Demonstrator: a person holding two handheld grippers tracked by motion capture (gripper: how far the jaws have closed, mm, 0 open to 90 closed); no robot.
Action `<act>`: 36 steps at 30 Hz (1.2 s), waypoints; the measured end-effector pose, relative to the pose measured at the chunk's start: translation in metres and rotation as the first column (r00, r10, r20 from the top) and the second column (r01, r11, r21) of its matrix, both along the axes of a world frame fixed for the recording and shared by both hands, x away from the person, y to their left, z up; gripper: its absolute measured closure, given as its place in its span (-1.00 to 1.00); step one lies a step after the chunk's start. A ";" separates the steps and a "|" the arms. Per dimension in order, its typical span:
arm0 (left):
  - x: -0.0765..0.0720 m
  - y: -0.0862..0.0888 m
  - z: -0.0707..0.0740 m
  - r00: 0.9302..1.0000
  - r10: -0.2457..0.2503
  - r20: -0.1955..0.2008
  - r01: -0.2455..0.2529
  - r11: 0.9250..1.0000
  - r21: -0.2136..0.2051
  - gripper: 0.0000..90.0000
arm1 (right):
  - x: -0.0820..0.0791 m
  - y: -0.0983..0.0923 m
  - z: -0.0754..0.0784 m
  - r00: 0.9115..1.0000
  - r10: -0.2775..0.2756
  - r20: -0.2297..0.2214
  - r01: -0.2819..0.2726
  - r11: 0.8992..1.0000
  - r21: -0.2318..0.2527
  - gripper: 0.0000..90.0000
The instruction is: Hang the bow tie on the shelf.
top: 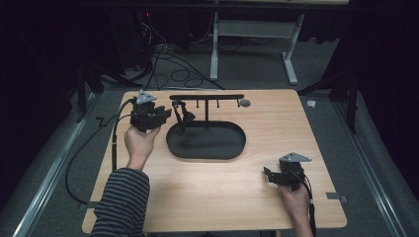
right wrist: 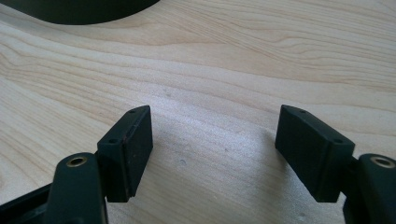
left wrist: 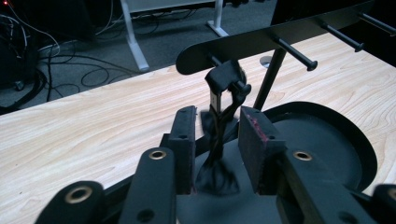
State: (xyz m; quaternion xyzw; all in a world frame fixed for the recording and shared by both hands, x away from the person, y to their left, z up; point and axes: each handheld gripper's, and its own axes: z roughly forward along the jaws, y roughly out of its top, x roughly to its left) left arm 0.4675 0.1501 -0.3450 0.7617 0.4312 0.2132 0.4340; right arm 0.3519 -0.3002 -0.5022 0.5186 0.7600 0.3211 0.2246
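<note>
While the left gripper (left wrist: 216, 140) was held at the left end of the black stand's oval tray (top: 232, 148), its jaws stood apart on either side of a dark strap-like item (left wrist: 224, 100) hanging from the leftmost peg of the rack bar (top: 207, 97); no grip was made.

Risk: closing off-centre would probably pinch only an edge, and a sideways pull could snag the loop on its peg or tip the stand.

Pose: left hand (top: 140, 143) reached forward with the forearm angled in; the right gripper (right wrist: 214, 144) rested low over bare table (top: 207, 187), spread wide, empty, well apart from the stand.
</note>
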 end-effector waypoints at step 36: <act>-0.032 0.024 0.010 0.999 0.029 0.045 -0.029 0.999 -0.015 0.22 | 0.000 0.000 0.000 1.000 -0.002 0.001 0.002 1.000 -0.001 -0.36</act>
